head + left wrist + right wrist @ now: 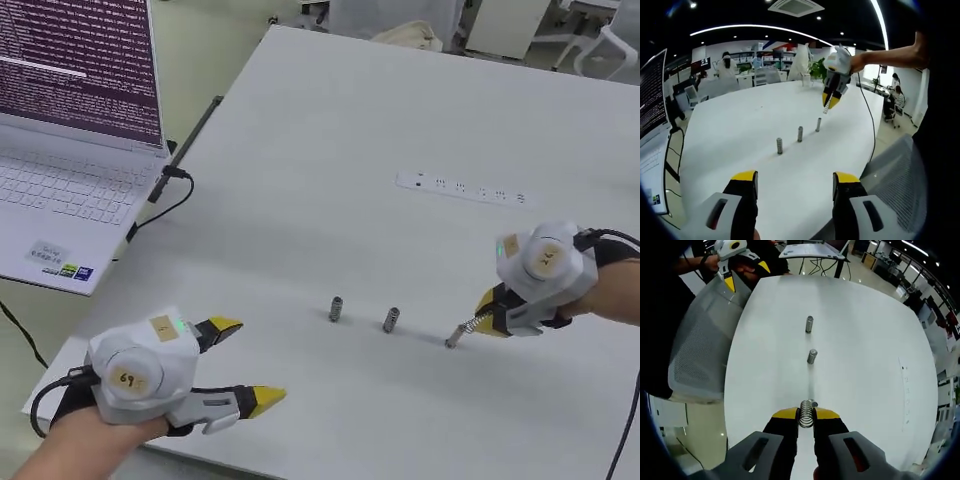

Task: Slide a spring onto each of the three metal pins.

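Surface: white matt tabletop [330, 130], across most of the head view.
Left gripper [248, 362]: lower left of the head view; yellow-tipped jaws spread wide with nothing between them. In the left gripper view [795, 176] the tips stand well apart at the bottom.
Right gripper [487, 318]: right of the head view; jaws clamped on a coiled grey steel spring [806, 419] that juts past the tips.
Short bare metal pin [453, 340]: lower right of centre, just beside the spring's free end; whether they touch cannot be told.
2 coil-wrapped metal pins: one [336, 309] at centre, one [391, 320] beside it, both upright.
Row: 3 pins in 1 line, near the right gripper, well apart from the left.
White open laptop [70, 190]: upper left.
White flat power strip [460, 188]: upper right of centre.
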Motion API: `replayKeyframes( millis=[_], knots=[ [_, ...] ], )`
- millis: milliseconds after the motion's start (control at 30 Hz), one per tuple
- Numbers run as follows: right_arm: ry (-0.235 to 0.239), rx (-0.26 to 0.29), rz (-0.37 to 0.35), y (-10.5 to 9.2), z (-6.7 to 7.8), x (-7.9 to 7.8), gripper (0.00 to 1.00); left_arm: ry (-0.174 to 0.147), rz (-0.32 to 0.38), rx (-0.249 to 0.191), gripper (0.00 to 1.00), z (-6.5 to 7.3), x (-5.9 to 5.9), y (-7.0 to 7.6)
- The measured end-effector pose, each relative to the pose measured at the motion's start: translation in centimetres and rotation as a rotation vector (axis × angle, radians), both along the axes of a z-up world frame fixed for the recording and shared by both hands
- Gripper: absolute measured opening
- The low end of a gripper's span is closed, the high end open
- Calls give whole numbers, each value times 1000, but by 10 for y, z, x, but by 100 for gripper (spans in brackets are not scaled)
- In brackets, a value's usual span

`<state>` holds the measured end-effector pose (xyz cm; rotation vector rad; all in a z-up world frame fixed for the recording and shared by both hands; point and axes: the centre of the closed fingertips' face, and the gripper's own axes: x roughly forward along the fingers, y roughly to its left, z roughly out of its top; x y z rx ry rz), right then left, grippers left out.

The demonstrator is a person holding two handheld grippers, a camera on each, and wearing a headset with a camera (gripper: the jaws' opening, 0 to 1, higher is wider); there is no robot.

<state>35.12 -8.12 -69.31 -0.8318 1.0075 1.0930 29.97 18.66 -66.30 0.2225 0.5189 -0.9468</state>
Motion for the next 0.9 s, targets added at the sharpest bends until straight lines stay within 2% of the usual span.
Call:
replayKeyframes(
  millis=[233,567,900],
  knots=[
    [11,-41,21,-4,-10,5,8,1,21,2,56,2,0,8],
    [22,-58,30,-3,-17,11,8,9,44,10,55,1,1,16],
    [42,-75,51,-5,-31,14,8,15,58,14,55,-1,2,19]
  ],
)
